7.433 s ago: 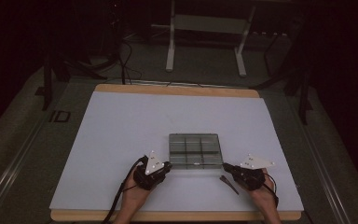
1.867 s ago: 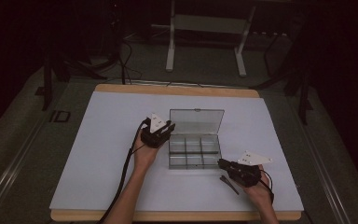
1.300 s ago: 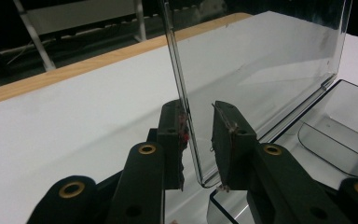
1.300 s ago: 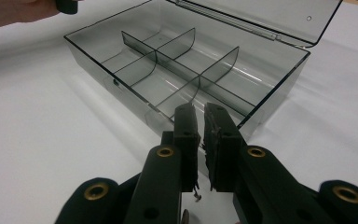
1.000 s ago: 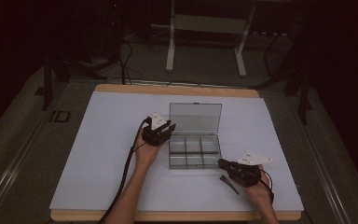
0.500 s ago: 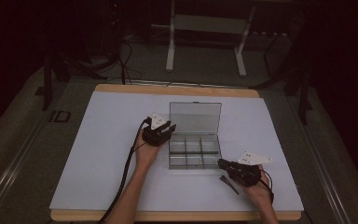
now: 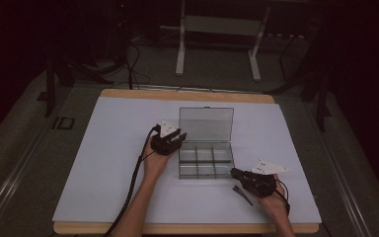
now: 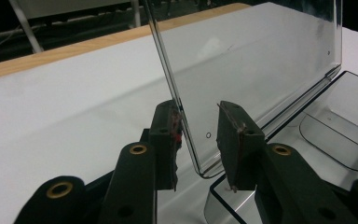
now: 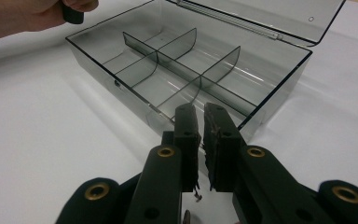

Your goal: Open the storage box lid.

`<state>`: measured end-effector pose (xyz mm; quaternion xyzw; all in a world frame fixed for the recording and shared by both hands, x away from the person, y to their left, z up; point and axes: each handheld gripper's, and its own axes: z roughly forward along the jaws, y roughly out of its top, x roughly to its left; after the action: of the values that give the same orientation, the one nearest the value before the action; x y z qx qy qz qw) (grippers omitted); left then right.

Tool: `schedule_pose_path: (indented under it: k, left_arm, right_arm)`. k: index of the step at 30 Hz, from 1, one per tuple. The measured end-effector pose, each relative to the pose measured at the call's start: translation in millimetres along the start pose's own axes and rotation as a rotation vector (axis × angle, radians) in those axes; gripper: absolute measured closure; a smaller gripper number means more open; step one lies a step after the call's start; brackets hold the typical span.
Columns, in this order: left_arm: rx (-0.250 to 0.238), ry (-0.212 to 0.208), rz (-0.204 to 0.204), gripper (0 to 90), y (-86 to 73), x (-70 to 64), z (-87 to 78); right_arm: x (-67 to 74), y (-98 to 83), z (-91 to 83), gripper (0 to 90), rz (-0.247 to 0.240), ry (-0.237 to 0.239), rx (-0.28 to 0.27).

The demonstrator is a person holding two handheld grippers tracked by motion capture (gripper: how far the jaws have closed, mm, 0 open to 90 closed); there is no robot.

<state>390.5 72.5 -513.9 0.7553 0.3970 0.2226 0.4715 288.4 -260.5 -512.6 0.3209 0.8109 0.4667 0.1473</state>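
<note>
A clear compartment box [image 7: 206,161] lies near the middle of the white tabletop [image 7: 103,148], its hinged lid [image 7: 206,123] standing raised along the far edge. Dividers split the box into six compartments, seen most plainly in the right gripper view [image 9: 186,60].

The left gripper [image 7: 173,141] sits at the left end of the lid, just beside the box's far left corner. In the left gripper view [image 8: 198,135] the lid's lower corner [image 8: 242,70] stands between the spread jaws: the edge lies against the left pad, while a clear gap separates it from the right pad. The jaws have just been opening, and the lid is between them without being pinched.

The right gripper [image 7: 234,173] lies low at the near right corner of the box. In the right gripper view [image 9: 200,140] its jaws are drawn nearly together, with only a thin slit between them, and their tips are just beside the box's near wall; whether they touch it cannot be told. A small dark strip [image 7: 242,194] lies on the tabletop just left of the right hand [image 7: 276,205].
</note>
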Motion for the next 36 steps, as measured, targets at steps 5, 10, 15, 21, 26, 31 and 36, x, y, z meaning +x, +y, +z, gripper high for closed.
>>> schedule_pose_path:
  k: [5,10,15,21,26,31,36]
  left_arm:
    - [0.001,-0.004,-0.008,67.9,-0.9,-0.1,0.6]
    - [0.012,-0.009,-0.008,67.5,-1.4,0.6,1.1]
    - [0.018,-0.013,-0.016,67.0,-1.9,0.8,1.6]
    - [0.022,-0.021,-0.026,66.3,-2.5,1.9,2.5]
    - [0.032,-0.024,-0.032,65.8,-2.2,2.8,3.1]
    - [0.036,-0.031,-0.045,65.1,-2.4,3.9,3.9]
    - [0.039,-0.031,-0.047,64.5,-2.5,4.2,4.2]
  right_arm:
    - [0.3,0.0,0.0,84.3,-0.003,-0.002,0.000]
    - [2.1,0.8,1.5,84.4,-0.008,0.001,0.000]
    - [2.4,1.0,2.0,84.4,-0.007,0.003,0.000]
    - [2.4,1.0,1.9,84.5,-0.006,0.004,0.001]
    - [2.4,0.9,1.7,84.5,-0.004,0.006,0.001]
    - [2.8,0.9,1.5,84.5,-0.006,0.005,0.003]
    - [3.2,0.9,1.4,84.6,-0.008,0.004,0.004]
